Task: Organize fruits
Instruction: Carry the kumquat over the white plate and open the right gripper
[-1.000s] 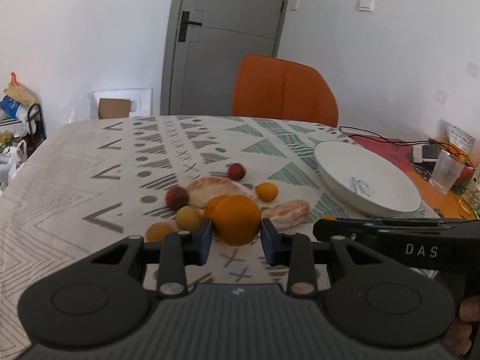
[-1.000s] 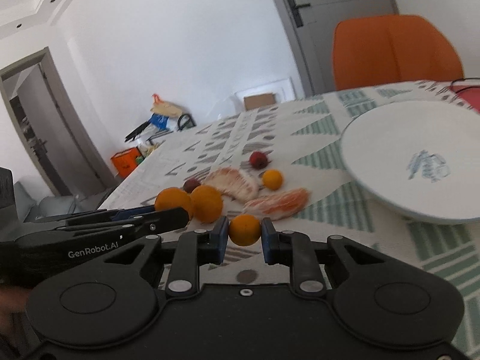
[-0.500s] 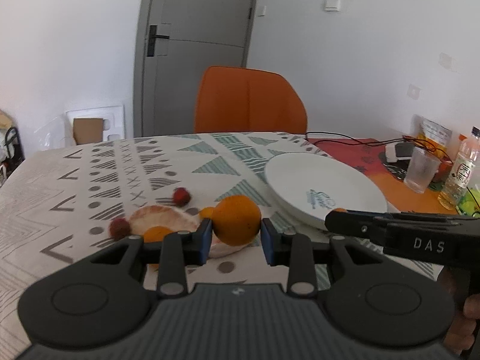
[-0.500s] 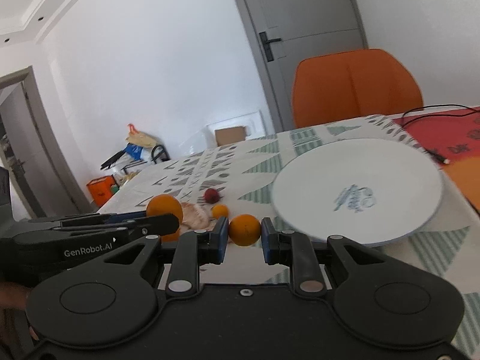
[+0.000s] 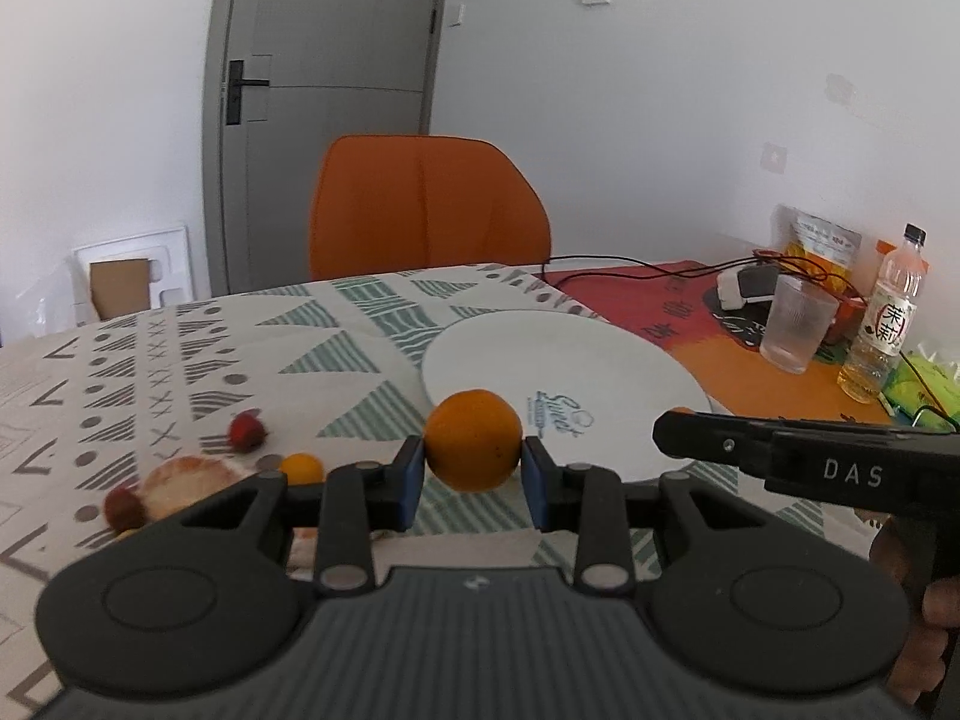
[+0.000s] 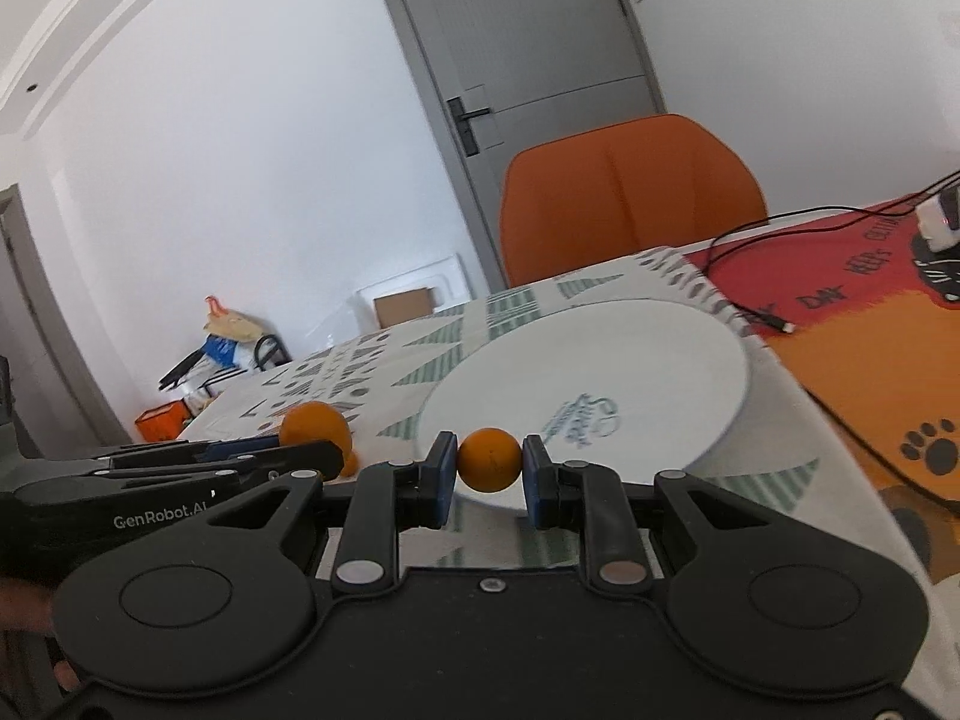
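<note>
My left gripper [image 5: 473, 474] is shut on a large orange [image 5: 473, 441] and holds it above the table at the near left edge of the white plate [image 5: 600, 360]. My right gripper [image 6: 489, 471] is shut on a small orange [image 6: 489, 459] and holds it over the near rim of the same plate [image 6: 630, 360]. The left gripper with its orange [image 6: 315, 427] shows at the left of the right wrist view. Loose fruit lies on the patterned cloth to the left: a red berry [image 5: 246, 429], a small orange [image 5: 301, 468], a peeled citrus piece [image 5: 186, 477].
An orange chair [image 5: 426, 210] stands behind the table. At the right are a clear cup [image 5: 795, 330], a bottle [image 5: 885, 318], a snack bag [image 5: 822, 246] and black cables [image 5: 630, 267] on a red and orange mat. A grey door [image 5: 324, 90] is behind.
Both grippers have lifted their oranges away from the fruit pile and moved right toward the white plate, which now lies right in front of them.
</note>
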`<state>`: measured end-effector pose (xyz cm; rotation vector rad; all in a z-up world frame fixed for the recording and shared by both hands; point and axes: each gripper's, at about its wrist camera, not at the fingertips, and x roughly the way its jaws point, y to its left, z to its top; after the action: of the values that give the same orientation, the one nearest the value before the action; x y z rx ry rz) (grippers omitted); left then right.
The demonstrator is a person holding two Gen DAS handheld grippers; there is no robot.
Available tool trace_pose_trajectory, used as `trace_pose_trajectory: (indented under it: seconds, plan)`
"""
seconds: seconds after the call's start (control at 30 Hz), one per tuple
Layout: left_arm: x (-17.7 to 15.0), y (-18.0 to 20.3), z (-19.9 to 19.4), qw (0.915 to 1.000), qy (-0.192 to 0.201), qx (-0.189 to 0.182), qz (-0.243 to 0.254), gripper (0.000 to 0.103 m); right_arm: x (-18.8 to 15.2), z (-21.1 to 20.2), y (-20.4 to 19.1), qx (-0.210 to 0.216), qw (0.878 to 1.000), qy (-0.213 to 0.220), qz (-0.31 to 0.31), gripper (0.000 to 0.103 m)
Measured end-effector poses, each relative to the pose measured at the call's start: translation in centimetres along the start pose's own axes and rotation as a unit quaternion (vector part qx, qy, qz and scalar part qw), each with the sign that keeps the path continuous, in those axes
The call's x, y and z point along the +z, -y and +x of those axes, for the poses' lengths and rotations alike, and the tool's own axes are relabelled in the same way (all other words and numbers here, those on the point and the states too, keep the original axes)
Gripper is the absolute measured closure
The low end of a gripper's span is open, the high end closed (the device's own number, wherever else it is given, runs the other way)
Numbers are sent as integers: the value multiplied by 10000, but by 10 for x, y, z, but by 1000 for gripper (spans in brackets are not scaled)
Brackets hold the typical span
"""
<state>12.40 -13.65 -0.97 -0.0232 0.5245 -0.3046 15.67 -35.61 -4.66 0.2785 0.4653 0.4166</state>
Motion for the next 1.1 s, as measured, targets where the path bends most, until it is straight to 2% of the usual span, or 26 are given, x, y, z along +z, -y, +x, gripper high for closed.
trace_pose_trajectory:
  seconds: [0.23,0.63,0.93,1.1]
  plan:
    - [7,12,18,9998,-32,-146,105,70,0,4,16,-143,9998,-9,137,81]
    - [10,21,56,9986,-265,-428,161,70,3,9,21,-347,9993,-20,162,81]
    - [12,18,62,9987,-289,-401,108,70,4,15,21,-415,9989,-62,187,81]
    - [13,13,53,9995,-113,-306,44,67,5,15,22,-452,9987,-50,240,81]
